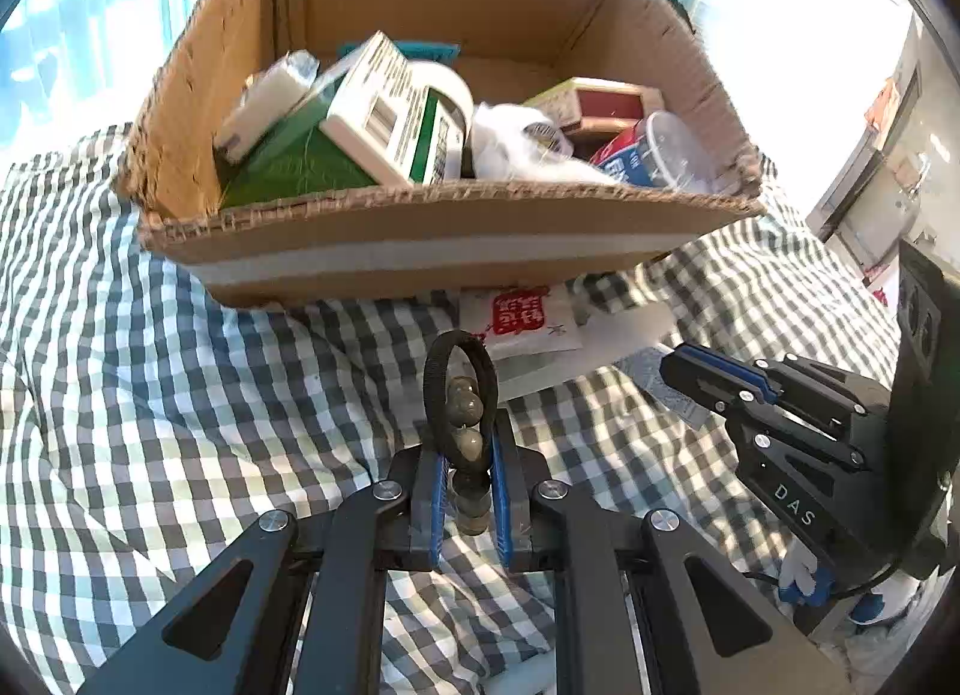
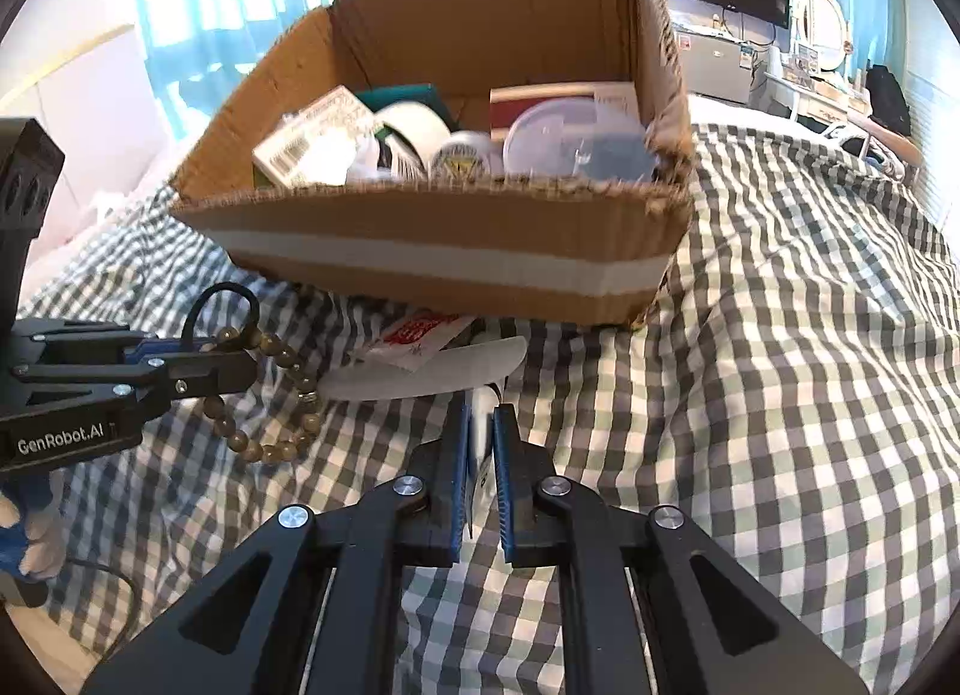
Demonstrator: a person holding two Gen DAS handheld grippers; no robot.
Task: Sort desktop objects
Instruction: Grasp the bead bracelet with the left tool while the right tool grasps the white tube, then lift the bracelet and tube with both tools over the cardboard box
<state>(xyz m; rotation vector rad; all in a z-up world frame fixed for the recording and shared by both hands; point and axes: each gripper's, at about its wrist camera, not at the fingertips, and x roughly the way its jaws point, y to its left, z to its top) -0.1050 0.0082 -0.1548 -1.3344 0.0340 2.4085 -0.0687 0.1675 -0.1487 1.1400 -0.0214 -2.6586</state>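
I've got my left gripper (image 1: 467, 443) clamped on the bead bracelet (image 2: 282, 395) and hair tie (image 1: 459, 377), my right gripper (image 2: 480, 443) pinching a white packet (image 2: 480, 425), both bound for the cardboard box (image 2: 444, 269).

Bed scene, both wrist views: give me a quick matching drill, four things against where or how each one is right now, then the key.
Things
1. bead bracelet
2. thin white item
3. cardboard box
4. red-and-white packet

States
A. stands on the checked cover, filled with assorted goods
B. pinched in the left gripper together with a black hair tie
C. lies on the cover just in front of the box
D. clamped between the pads of the right gripper

Pairs: 1-B, 2-D, 3-A, 4-C
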